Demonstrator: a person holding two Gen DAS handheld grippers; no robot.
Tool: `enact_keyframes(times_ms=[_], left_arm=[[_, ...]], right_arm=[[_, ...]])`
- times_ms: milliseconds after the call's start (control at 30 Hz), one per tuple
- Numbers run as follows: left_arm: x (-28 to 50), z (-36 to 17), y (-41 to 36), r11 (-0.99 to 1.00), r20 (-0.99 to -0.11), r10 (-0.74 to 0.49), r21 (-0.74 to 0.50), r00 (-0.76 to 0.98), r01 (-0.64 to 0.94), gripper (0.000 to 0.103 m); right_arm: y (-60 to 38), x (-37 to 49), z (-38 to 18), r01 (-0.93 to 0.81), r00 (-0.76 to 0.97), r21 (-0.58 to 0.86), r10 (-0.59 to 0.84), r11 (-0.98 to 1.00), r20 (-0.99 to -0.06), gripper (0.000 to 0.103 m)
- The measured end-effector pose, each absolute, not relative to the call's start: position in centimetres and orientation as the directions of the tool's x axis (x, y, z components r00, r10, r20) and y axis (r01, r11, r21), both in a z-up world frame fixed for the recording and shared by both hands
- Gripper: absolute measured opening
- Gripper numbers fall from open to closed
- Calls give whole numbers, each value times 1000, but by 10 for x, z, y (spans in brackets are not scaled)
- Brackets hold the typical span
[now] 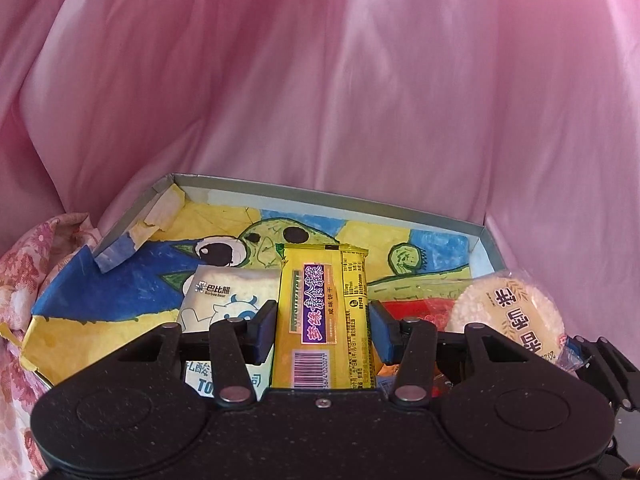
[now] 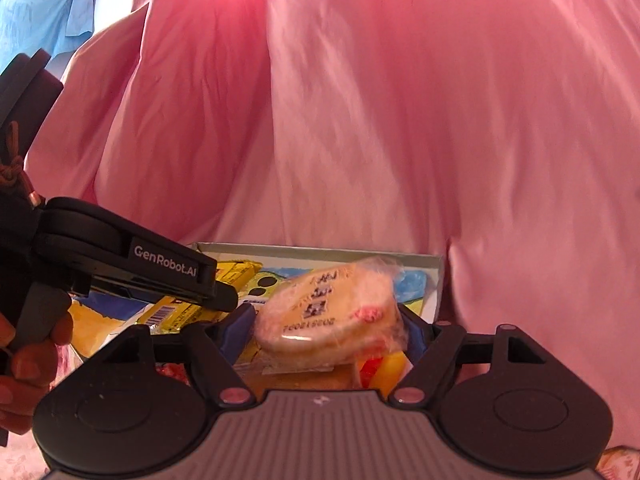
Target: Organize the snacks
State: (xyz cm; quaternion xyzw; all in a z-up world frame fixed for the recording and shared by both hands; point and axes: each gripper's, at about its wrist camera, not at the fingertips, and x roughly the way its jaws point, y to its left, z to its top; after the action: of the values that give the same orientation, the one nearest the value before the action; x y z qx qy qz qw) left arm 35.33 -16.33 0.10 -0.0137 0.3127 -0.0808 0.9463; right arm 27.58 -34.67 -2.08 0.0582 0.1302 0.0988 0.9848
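Closest to me, my left gripper (image 1: 324,332) is clamped on a yellow biscuit packet (image 1: 323,320), its blue pads pressing the packet's long sides, barcode end toward me. My right gripper (image 2: 328,332) has a round rice cracker (image 2: 328,312) in clear wrap between its pads; whether they still press on it I cannot tell, since that view is blurred. Both snacks hang just over the open cardboard box (image 1: 484,236), so I judge I am at the placing step. Next I should lower the packet flat beside the white Barbee Bear pouch (image 1: 228,300) and let go, then set the cracker into the free right part. The packet is glossy, with a purple label. The box floor is lined with a painted drawing (image 1: 360,240); pink cloth (image 1: 320,80) lies behind.
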Motion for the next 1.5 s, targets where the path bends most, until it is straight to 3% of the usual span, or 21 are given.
enact_keyframes(times_ms=[300, 567, 933, 1500], left_arm=[[353, 1, -163, 986, -590, -169, -100, 789, 137, 56], [349, 4, -159, 986, -572, -163, -120, 804, 115, 70], [331, 22, -144, 985, -486, -140, -156, 863, 72, 89], [262, 65, -107, 986, -362, -75, -165, 929, 16, 99]], right_arm=[[-347, 277, -23, -169, 947, 158, 204, 973, -246, 89], [-346, 275, -25, -174, 948, 159, 209, 972, -239, 94], [-342, 267, -13, -171, 957, 136, 198, 976, -212, 101], [-324, 210, 33, -134, 985, 61, 140, 989, -101, 103]])
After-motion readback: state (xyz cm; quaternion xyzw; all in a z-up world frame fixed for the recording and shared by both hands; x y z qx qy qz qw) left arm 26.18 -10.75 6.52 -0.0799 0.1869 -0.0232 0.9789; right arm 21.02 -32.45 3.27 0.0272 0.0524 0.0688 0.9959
